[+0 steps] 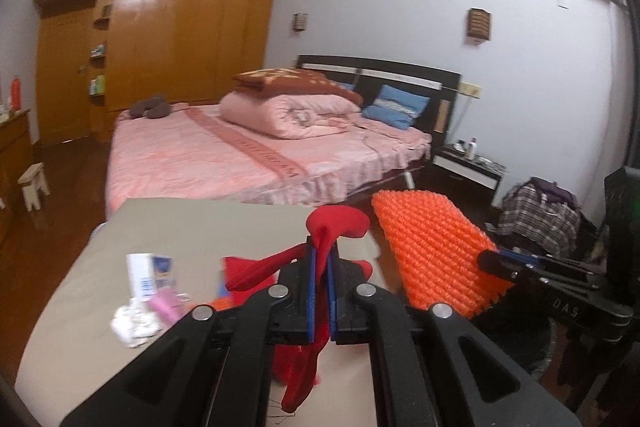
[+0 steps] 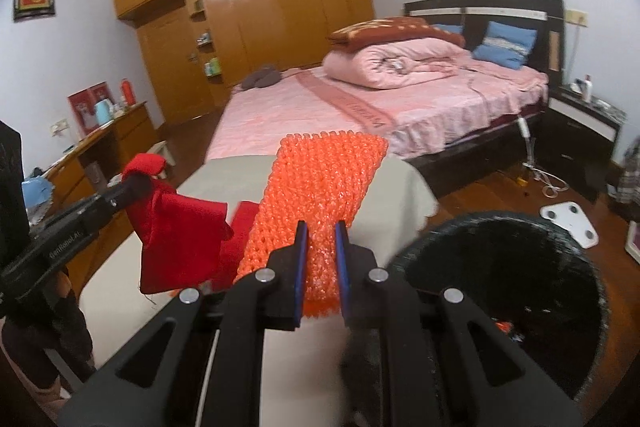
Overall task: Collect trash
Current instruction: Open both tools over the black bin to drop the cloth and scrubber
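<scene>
My left gripper (image 1: 322,251) is shut on a red cloth scrap (image 1: 340,225) and holds it above the beige table (image 1: 160,227); it also shows in the right wrist view (image 2: 176,227). My right gripper (image 2: 322,231) is shut on an orange foam net (image 2: 324,183), held in the air; the net also shows in the left wrist view (image 1: 432,251). A black trash bin (image 2: 500,299) stands low to the right of the table. A crumpled white tissue (image 1: 134,323), a pink wrapper (image 1: 166,305) and a small white-blue box (image 1: 150,277) lie on the table.
A bed with pink bedding (image 1: 248,155) stands beyond the table. A black nightstand (image 1: 468,171) is right of it. A small stool (image 1: 34,187) and wooden wardrobe (image 1: 160,47) are at the left. A white scale (image 2: 570,221) lies on the floor.
</scene>
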